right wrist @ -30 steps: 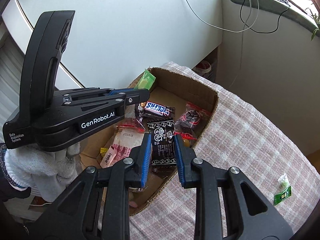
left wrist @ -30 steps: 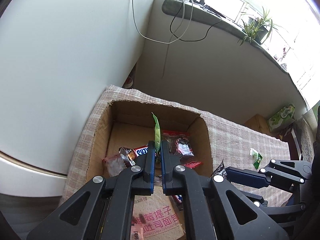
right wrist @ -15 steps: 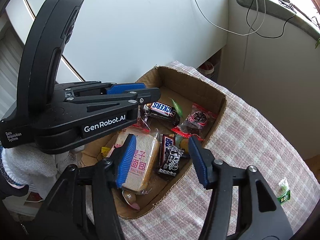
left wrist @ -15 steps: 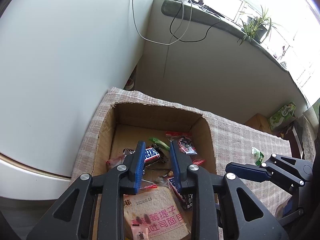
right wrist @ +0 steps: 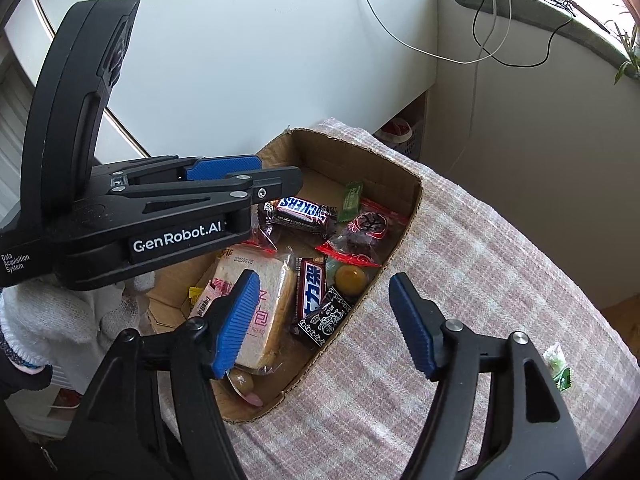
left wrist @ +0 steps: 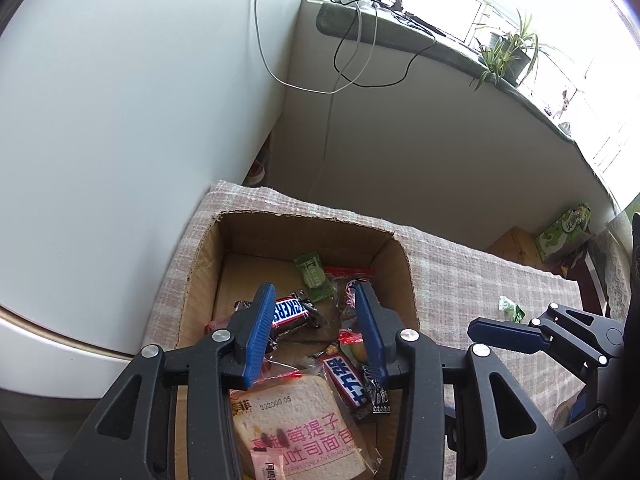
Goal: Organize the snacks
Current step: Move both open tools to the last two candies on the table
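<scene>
An open cardboard box (left wrist: 304, 222) (right wrist: 354, 140) on a checked tablecloth (right wrist: 480, 264) holds several snacks. A green candy (left wrist: 314, 276) (right wrist: 351, 196) lies near the back wall, beside a Snickers bar (left wrist: 290, 312) (right wrist: 301, 208). A toast bread pack (left wrist: 296, 428) (right wrist: 264, 284) lies at the front, and a black printed packet (right wrist: 326, 318) by the near wall. My left gripper (left wrist: 316, 320) (right wrist: 280, 184) hangs over the box, jaws opening, nothing between them. My right gripper (right wrist: 326, 320) hovers at the box's near wall, jaws opening and empty. One of its fingers (left wrist: 500, 330) shows.
A small green candy (left wrist: 510, 308) (right wrist: 558, 368) lies on the cloth right of the box. A white wall (left wrist: 120, 120) stands close on the left. Cables hang from a windowsill with a plant (left wrist: 504, 56). A green tissue box (left wrist: 564, 232) sits far right. A white-gloved hand (right wrist: 48, 320) holds the left gripper.
Both grippers went from shut to open. The left let go of the green candy and the right let go of the black packet; both now lie in the box.
</scene>
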`<action>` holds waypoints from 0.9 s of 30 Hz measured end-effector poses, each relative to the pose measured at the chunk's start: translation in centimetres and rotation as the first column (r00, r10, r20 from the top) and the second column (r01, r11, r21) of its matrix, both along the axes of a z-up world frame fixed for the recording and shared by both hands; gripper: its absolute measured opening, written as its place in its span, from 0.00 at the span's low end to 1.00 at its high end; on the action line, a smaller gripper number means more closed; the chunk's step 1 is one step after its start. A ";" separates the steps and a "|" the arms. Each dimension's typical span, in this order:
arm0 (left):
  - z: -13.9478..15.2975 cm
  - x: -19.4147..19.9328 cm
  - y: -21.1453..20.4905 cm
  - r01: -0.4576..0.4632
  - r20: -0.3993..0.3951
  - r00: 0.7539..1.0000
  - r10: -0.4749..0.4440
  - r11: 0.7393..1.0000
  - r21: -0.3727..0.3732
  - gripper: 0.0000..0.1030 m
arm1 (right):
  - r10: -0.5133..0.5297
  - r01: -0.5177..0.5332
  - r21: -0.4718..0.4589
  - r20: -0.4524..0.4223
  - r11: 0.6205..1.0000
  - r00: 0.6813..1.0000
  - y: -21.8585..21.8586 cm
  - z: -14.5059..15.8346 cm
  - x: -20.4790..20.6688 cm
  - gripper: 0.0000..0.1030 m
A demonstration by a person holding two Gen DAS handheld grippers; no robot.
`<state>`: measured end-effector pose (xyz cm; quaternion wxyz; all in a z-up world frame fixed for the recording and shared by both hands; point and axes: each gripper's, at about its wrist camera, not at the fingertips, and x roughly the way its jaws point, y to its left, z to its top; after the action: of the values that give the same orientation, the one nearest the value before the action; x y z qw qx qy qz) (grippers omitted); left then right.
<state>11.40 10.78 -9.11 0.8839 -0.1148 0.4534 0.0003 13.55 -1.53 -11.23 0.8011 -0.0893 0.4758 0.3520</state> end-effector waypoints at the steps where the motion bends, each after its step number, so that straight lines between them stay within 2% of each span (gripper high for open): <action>1: 0.1 0.0 -0.1 0.003 0.002 1.000 -0.003 1.000 0.001 0.40 | -0.004 0.004 -0.001 0.002 1.000 1.000 -0.4 0.0 -0.1 0.68; 9: 0.4 0.4 -2.6 0.049 0.011 0.999 -0.049 0.999 0.011 0.40 | -0.098 0.098 -0.002 0.011 0.995 0.995 -5.2 -0.1 0.4 0.68; 16: 0.1 1.3 -5.5 0.104 0.007 0.995 -0.104 0.995 0.002 0.40 | -0.211 0.211 0.006 -0.005 0.977 0.977 -10.8 -0.6 1.2 0.68; 20: 0.0 1.8 -7.3 0.136 0.003 0.991 -0.136 0.990 -0.023 0.40 | -0.275 0.275 0.001 0.006 0.961 0.961 -14.1 -0.9 1.5 0.68; 27: -1.0 2.6 -11.3 0.218 -0.023 0.975 -0.220 0.974 -0.067 0.40 | -0.354 0.354 -0.019 -0.033 0.935 0.935 -19.1 -2.8 1.5 0.68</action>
<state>13.96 -0.53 -10.07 0.8675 -0.0923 0.4763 -0.1099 15.08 -20.64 -14.02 0.8422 -0.0010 0.5004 0.2007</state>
